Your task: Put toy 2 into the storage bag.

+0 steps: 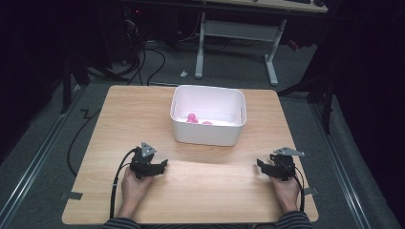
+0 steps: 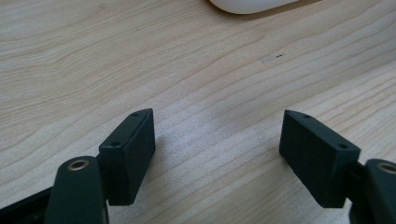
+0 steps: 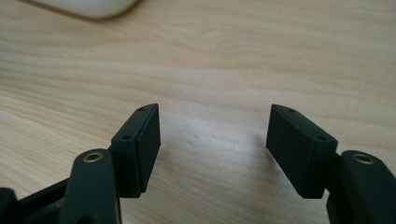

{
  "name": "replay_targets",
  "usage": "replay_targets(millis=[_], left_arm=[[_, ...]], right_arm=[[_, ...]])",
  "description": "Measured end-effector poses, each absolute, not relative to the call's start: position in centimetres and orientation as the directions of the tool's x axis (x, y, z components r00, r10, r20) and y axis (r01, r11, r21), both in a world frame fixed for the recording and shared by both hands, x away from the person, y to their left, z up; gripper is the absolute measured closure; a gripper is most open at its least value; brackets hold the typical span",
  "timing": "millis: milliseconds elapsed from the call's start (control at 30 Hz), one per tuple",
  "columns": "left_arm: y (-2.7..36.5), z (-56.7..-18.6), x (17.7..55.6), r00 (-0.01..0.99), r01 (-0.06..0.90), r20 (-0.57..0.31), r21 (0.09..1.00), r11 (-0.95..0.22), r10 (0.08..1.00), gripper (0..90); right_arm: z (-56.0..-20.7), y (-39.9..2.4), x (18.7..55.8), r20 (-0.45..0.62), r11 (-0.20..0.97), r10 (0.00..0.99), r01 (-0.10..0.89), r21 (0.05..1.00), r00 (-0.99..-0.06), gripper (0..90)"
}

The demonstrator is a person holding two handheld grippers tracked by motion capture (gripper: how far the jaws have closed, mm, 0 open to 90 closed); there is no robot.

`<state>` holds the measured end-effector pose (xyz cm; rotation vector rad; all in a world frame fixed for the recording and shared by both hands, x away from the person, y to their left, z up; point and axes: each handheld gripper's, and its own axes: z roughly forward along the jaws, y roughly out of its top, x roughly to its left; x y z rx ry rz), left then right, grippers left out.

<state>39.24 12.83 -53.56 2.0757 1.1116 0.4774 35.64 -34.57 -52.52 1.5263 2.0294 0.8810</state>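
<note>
- Pink pieces [image 1: 198,119] lie on the floor of the white tub [image 1: 208,135], which stands on the table [image 1: 119,119] past its middle, toward the far edge; they are too small to tell what they are.
- Left gripper [image 1: 161,166] rests low near the front-left corner, its jaws spread wide with bare wood between them, as the left gripper view [image 2: 217,140] shows.
- Right gripper [image 1: 261,164] sits near the front-right corner; the right gripper view [image 3: 212,135] shows its jaws standing apart with nothing between them.
- Risk, as I judge it: the tub has tall walls, so a gripper reaching in at a slant could knock the near rim and shove or tip the light container toward the far edge.
- Another risk: the pieces lie close together near the tub's near wall, where spread jaws may catch two at once or jam against the wall and close on nothing.
- Cables trail from both grippers across the front edge; one could snag on the table edge and jerk a hand off line.
- Surface is pale, smooth wood grain, bare apart from the tub, with small grey tabs at both front corners.
- Room around is dim: grey floor, loose black cables, floor rails on both sides, and a white-legged desk beyond the far edge.
</note>
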Motion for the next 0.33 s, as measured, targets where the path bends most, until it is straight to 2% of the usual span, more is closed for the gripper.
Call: replay_targets(millis=[133, 333], left_arm=[[12.81, -53.58, 39.23, 0.557, 0.561, -0.013, 0.743, -0.365, 0.830, 27.0], [12.80, -53.58, 39.21, 0.557, 0.561, -0.013, 0.743, -0.364, 0.831, 26.9]], right_arm=[[-52.98, -34.32, 35.46, -0.026, 0.209, 0.960, 0.655, 0.726, -0.278, 34.3], [-53.01, -34.35, 35.48, -0.019, 0.198, 0.963, 0.663, 0.722, -0.268, 29.7]])
